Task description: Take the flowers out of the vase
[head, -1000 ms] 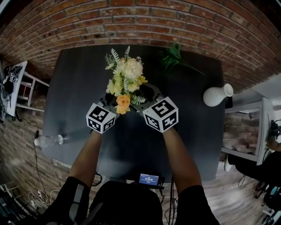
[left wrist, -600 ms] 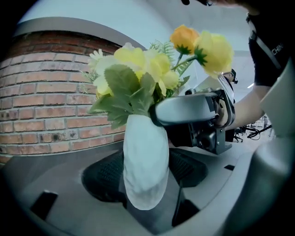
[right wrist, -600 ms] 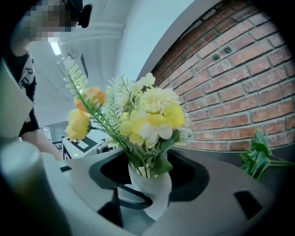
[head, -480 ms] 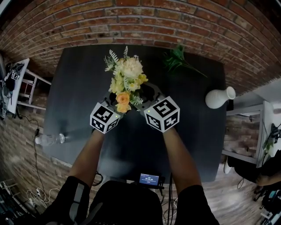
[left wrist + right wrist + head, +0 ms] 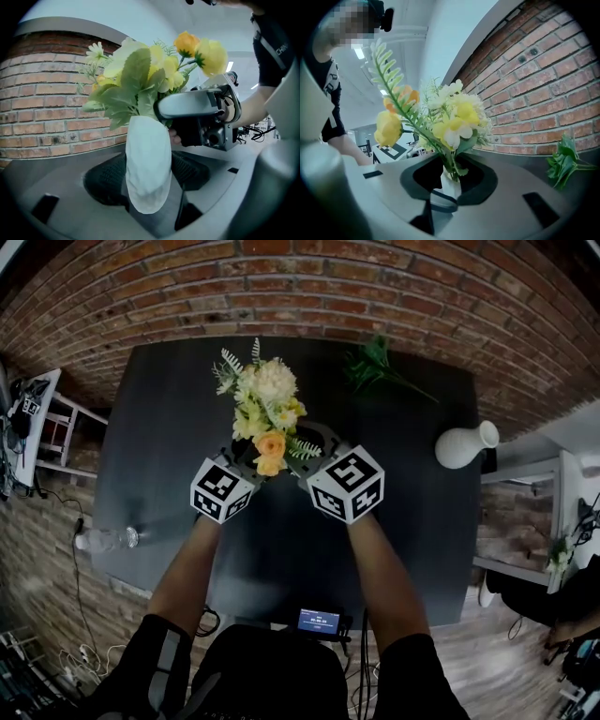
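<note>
The left claw (image 5: 150, 180) was clenched on the body of the white vase (image 5: 147, 154), evidently to anchor it so the bunch could be drawn out without dragging the vase along. The yellow and cream flowers (image 5: 267, 409) were all in the vase, over the middle of the dark surface (image 5: 159, 427). The right claw (image 5: 449, 180) was closing on the stems (image 5: 451, 165) just above the vase mouth, low where they bundle tightly; its pads did not yet seem to press. A green sprig (image 5: 375, 367) and a second white vase (image 5: 464, 444) lay well apart on the surface.
</note>
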